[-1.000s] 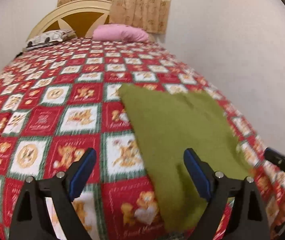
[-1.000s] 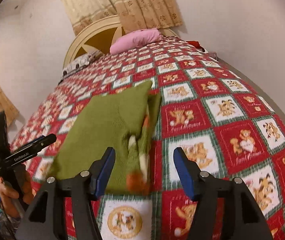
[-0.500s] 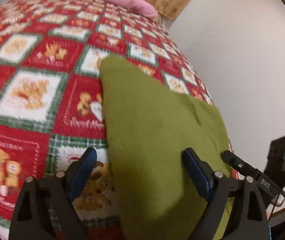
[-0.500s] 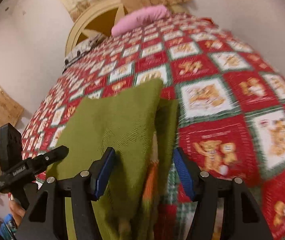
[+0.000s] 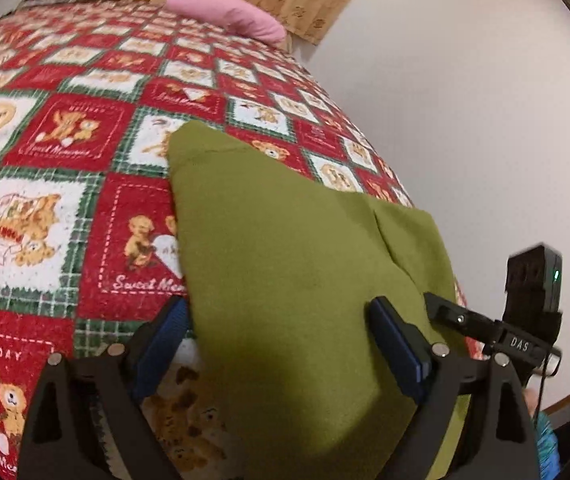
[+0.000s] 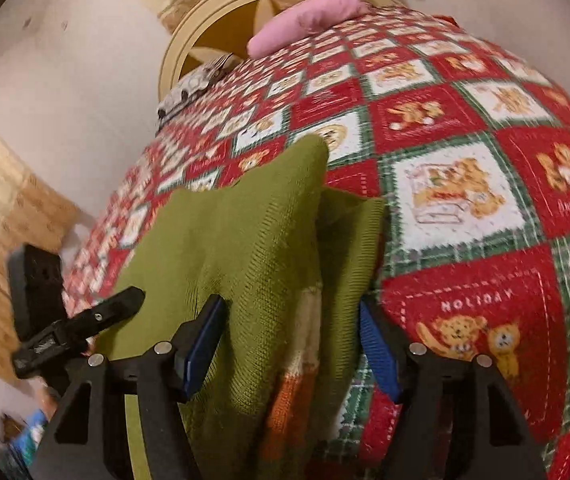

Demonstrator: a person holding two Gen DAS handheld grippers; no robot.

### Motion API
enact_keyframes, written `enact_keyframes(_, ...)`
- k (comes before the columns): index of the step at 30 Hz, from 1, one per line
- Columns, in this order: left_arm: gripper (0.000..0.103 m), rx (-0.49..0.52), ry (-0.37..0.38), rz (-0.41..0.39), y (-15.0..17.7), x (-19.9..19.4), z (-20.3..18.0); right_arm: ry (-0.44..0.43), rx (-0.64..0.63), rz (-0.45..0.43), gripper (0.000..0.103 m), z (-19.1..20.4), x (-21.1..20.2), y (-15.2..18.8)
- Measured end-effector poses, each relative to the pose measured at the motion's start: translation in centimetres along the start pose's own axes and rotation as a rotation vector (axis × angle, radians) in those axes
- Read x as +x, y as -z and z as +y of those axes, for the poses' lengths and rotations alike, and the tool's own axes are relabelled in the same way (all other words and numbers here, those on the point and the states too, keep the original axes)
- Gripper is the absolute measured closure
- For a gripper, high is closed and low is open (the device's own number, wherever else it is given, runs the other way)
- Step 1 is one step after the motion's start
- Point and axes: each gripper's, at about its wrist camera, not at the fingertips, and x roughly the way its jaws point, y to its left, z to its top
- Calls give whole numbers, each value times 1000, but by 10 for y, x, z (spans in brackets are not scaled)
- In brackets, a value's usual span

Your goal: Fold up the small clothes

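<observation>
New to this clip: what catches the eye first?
An olive-green knit garment sprawls over the near edge of a red teddy-bear quilt, between the open blue pads of the left hand-held gripper and the right hand-held gripper. A pink pillow lies by the headboard.

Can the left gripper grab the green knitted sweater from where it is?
Probably yes. The left gripper is open, and the near edge of the green knitted sweater lies right between its blue fingers on the red teddy-bear bedspread. Nothing blocks it; the right gripper straddles another edge, off to the side.
</observation>
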Motion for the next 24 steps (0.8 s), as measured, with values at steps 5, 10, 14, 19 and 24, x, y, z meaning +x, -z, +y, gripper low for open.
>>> enact_keyframes(5, 27, -8, 46, -2, 1, 0, 2, -39, -9, 1, 58, 0, 2, 2)
enact_keyframes(10, 40, 20, 36, -18, 2, 0, -4, 14, -37, -20, 68, 12, -1, 5)
enact_keyframes(14, 51, 69, -3, -49, 4, -5, -14, 95, -84, -57, 78, 32, -10, 7)
enact_keyframes(19, 64, 69, 4, -56, 4, -19, -18, 51, 11, -159, 79, 46, -42, 16)
enact_keyframes(24, 66, 102, 23, -119, 9, -51, -35, 135, -112, -252, 79, 100, -82, 31)
